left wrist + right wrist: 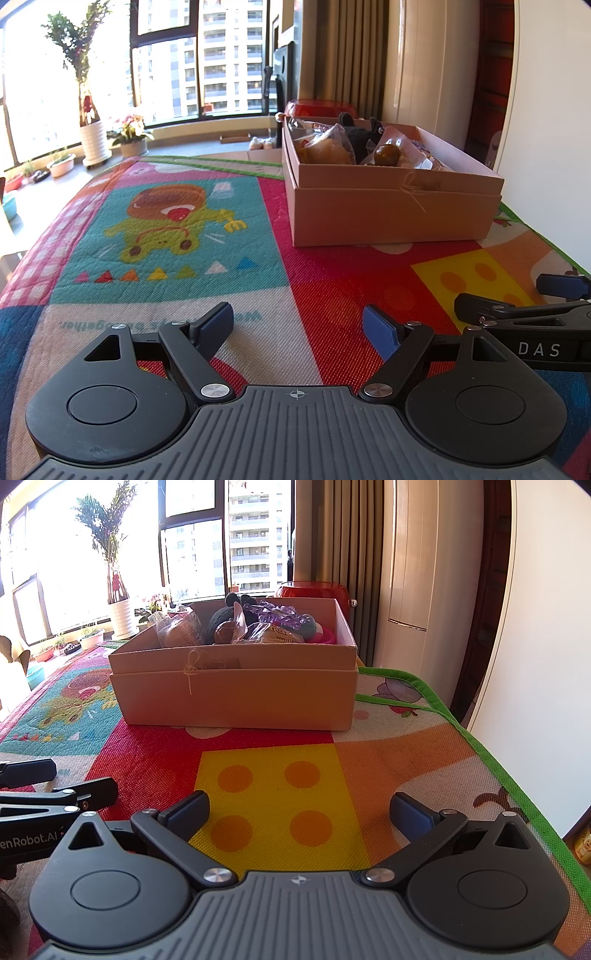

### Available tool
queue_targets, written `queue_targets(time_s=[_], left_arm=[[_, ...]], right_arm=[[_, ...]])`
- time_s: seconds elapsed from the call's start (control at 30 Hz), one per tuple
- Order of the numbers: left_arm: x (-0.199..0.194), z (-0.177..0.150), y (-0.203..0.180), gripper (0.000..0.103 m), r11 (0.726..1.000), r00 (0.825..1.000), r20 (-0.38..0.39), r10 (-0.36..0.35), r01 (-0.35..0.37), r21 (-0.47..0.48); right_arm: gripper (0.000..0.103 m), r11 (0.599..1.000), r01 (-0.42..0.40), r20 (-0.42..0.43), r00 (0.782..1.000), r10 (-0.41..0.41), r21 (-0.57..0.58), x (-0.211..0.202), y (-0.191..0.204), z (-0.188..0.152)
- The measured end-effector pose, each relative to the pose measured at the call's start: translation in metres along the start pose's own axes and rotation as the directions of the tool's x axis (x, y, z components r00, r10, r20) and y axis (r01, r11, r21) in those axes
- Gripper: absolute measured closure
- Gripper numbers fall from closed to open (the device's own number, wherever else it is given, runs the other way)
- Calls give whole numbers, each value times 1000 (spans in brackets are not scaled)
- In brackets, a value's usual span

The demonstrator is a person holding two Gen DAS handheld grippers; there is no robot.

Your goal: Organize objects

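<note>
A cardboard box (391,210) (236,698) stands on the colourful play mat, ahead of both grippers. It holds several things: bagged items, a black plush toy (356,136) (221,620), a brown ball (387,153) and purple beads (280,614). My left gripper (297,330) is open and empty, low over the mat, well short of the box. My right gripper (299,816) is open and empty over the yellow patch (280,794), beside the left one. Each gripper shows at the edge of the other's view.
The mat (177,229) covers a table whose green-trimmed right edge (491,753) runs beside a white wall. A red container (314,589) stands behind the box. Potted plants (94,136) and large windows are far left.
</note>
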State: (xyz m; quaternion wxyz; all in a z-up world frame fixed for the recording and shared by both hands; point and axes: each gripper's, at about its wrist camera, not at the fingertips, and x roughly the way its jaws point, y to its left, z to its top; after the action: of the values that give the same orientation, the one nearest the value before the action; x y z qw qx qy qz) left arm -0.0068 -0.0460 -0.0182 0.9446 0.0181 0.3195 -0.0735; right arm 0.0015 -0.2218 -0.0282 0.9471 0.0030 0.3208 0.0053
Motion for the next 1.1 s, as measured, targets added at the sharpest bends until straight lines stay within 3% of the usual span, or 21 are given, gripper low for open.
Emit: queue_targets(time_s=[1.1], left_arm=[[0, 0, 1, 20, 1000, 1000, 0, -1, 1, 0]], right_arm=[[0, 1000, 0, 0, 1000, 0, 0, 0, 0, -1]])
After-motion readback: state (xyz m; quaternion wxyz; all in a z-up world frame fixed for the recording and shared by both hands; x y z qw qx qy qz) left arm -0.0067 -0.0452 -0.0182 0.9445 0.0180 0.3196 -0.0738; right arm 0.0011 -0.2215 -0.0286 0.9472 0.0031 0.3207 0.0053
